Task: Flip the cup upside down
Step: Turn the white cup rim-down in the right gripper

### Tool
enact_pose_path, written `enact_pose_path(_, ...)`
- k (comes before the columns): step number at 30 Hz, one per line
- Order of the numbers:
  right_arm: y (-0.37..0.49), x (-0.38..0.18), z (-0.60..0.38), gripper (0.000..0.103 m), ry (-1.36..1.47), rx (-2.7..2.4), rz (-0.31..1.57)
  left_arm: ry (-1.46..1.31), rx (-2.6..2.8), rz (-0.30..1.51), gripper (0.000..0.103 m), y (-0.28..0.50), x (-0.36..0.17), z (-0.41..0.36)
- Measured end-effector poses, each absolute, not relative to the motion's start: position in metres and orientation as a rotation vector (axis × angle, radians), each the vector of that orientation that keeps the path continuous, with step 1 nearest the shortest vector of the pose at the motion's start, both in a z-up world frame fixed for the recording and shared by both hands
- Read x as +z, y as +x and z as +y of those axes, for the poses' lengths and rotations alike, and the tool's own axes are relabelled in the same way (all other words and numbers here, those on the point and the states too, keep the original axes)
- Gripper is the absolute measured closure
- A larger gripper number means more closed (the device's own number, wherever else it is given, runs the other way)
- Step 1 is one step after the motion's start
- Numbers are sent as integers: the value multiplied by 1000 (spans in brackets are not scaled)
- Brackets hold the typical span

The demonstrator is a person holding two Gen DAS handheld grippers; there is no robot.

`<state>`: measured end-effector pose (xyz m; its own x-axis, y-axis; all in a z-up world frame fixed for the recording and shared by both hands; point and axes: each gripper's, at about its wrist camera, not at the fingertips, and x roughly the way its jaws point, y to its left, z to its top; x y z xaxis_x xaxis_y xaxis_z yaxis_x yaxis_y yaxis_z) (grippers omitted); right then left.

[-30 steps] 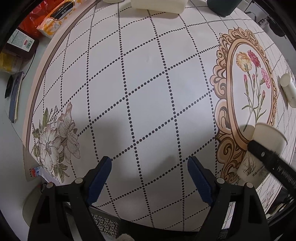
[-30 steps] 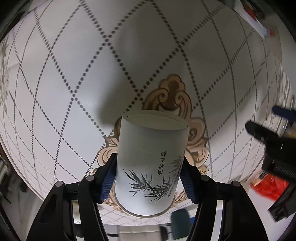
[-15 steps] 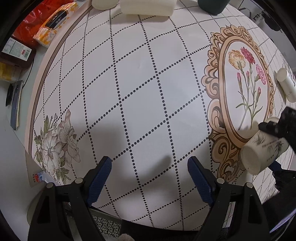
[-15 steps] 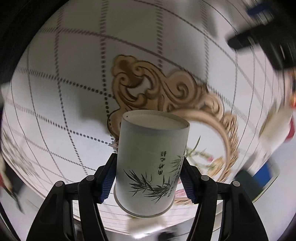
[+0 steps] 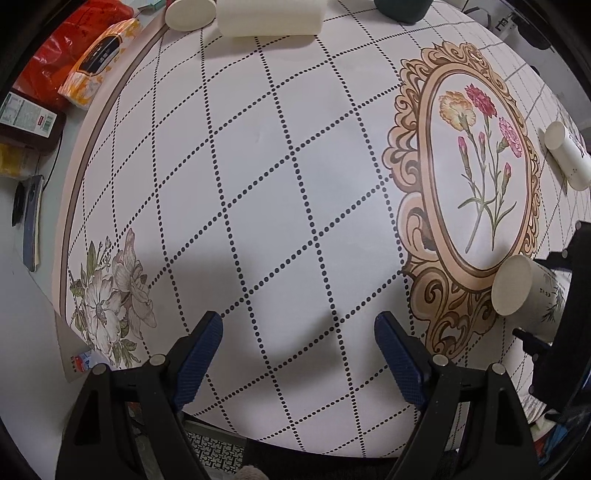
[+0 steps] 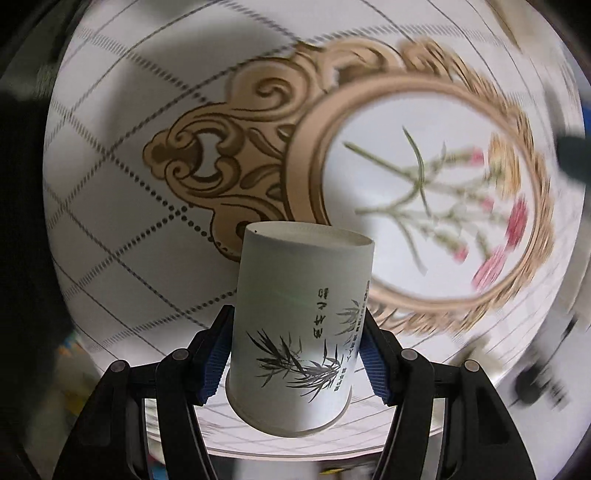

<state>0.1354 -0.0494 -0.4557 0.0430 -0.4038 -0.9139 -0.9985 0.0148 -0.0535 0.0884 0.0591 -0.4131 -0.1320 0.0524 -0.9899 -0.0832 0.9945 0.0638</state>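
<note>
My right gripper (image 6: 295,354) is shut on a white paper cup (image 6: 299,325) with a black bamboo print, held in the air over the gold-framed flower medallion (image 6: 424,206) of the tablecloth. In the left wrist view the cup (image 5: 524,291) lies on its side in the air at the right edge, its closed base turned toward the camera, with the right gripper's black body (image 5: 569,317) behind it. My left gripper (image 5: 299,354) is open and empty, low over the checked cloth.
A second white cup (image 5: 565,151) lies on its side at the far right. A white block (image 5: 269,16), a round white lid (image 5: 190,14) and a dark container (image 5: 402,7) stand at the far edge. Snack bags (image 5: 85,62) and a phone (image 5: 31,218) lie left of the cloth.
The right gripper has turned with the cup, from mouth-up to lying sideways with its base showing, and moved over the flower medallion. The left gripper has stayed put.
</note>
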Motion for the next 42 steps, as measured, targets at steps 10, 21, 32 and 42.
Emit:
enact_pose_path(10, 204, -457, -81, 37, -1015, 667, 1762, -1, 97, 1695, 19, 90, -414, 44)
enact_pose_path(21, 256, -462, -122, 37, -686, 522, 1904, 10, 93, 1689, 19, 83, -407, 33)
enact_pose_path(32, 270, -457, -133, 24, -651, 481, 1935, 10, 95, 1685, 19, 77, -401, 33)
enact_pose_path(42, 314, -442, -123, 23, -655, 434, 1921, 10, 96, 1683, 19, 69, -394, 29)
